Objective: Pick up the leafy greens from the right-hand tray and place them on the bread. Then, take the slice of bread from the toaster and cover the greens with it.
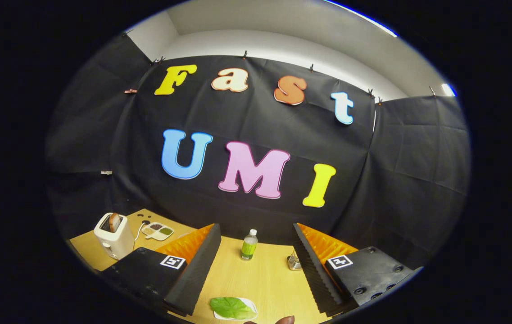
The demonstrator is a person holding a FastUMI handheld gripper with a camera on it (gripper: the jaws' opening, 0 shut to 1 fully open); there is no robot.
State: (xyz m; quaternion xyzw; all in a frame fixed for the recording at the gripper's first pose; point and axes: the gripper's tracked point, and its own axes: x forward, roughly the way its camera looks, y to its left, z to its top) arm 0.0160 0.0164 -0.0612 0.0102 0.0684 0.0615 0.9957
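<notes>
1. Gripper (256,265) – fingers spread wide apart, nothing between the pads but bare tabletop; released, holding nothing.
2. Leafy green (231,308) – one flat green leaf on a small white tray (252,304), lying between the two fingers at about 6 o'clock from the gripper's midpoint and nearer the left finger. Not touched by either finger.
3. Toaster (114,235) – white, standing well off at about 10 o'clock beyond the left finger, near the table's far-left corner. A slice of bread (114,222) stands upright in its slot, browned top poking out.
4. A small divided dish (159,231) sits just right of the toaster, at the foot of the black cloth wall; its contents are too small to tell.
5. Bottle (249,245) – clear, green label, white cap, upright at 12 o'clock between and beyond the fingertips.
6. A small shiny object (294,262) lies just beside the right finger's inner edge; cannot tell what it is.
7. Wooden table (265,281) – pale, light-toned surface under everything.
</notes>
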